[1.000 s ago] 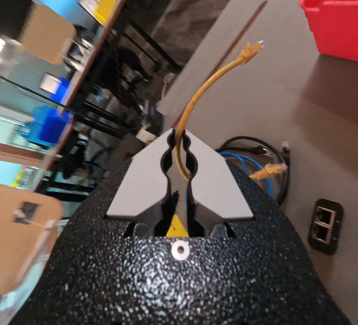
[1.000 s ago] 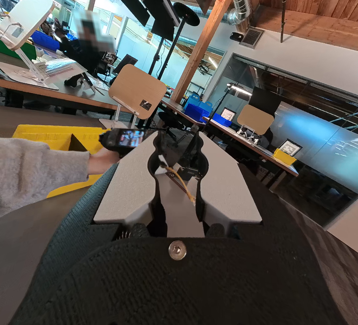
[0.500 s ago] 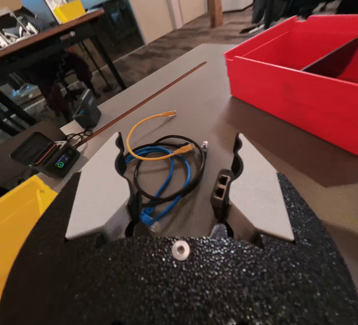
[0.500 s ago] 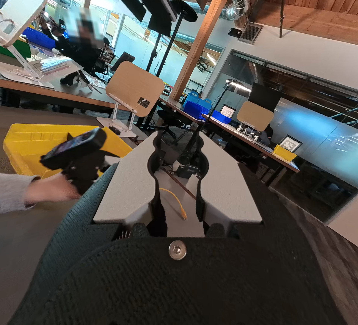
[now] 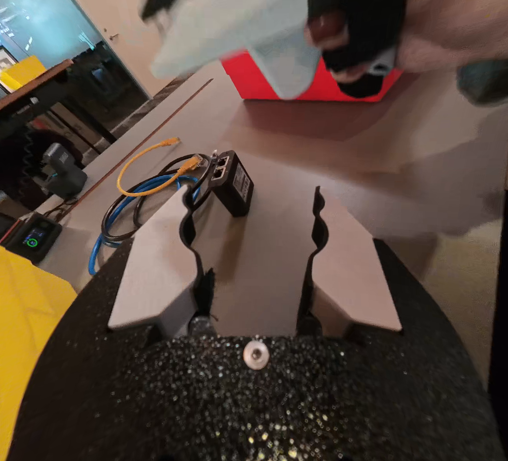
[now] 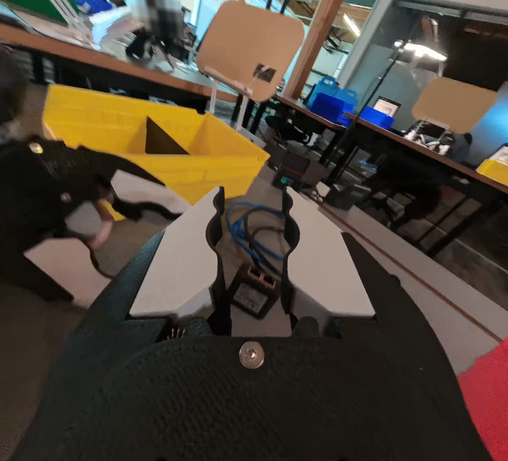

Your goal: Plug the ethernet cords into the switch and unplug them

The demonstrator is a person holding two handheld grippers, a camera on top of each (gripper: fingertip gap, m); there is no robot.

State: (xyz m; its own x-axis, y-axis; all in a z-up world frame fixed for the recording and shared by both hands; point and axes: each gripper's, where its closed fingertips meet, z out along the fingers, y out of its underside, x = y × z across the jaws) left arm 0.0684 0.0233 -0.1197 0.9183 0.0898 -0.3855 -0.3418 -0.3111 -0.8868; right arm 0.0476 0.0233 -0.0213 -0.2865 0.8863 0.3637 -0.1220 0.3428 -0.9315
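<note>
Left gripper [image 5: 251, 195] hangs above the grey table [image 5: 316, 145] with its jaws spread wide and nothing between them. Just past its left fingertip, up at eleven o'clock, sits the black switch [image 5: 233, 182], its two ports facing away toward the cords and both empty. Right beside those ports lies the tangle: the yellow cord [image 5: 143, 166] looping out at ten o'clock with one plug by the ports, the blue cord [image 5: 129, 206] and the black cord [image 5: 121, 214] coiled under it. The red bin [image 5: 258, 82] stands at twelve o'clock, and the yellow bin [image 5: 30, 318] fills the eight o'clock corner.

Over to the right gripper [image 6: 253, 195], jaws parted, gripping nothing. It looks straight down on the switch [image 6: 254, 292], which shows low in the gap between the fingers, blurred; I cannot tell whether they touch it. The blue cord [image 6: 247, 228] curls just beyond at twelve o'clock. The left gripper [image 6: 118, 225] hovers at nine o'clock, in front of the yellow bin [image 6: 170, 129]
</note>
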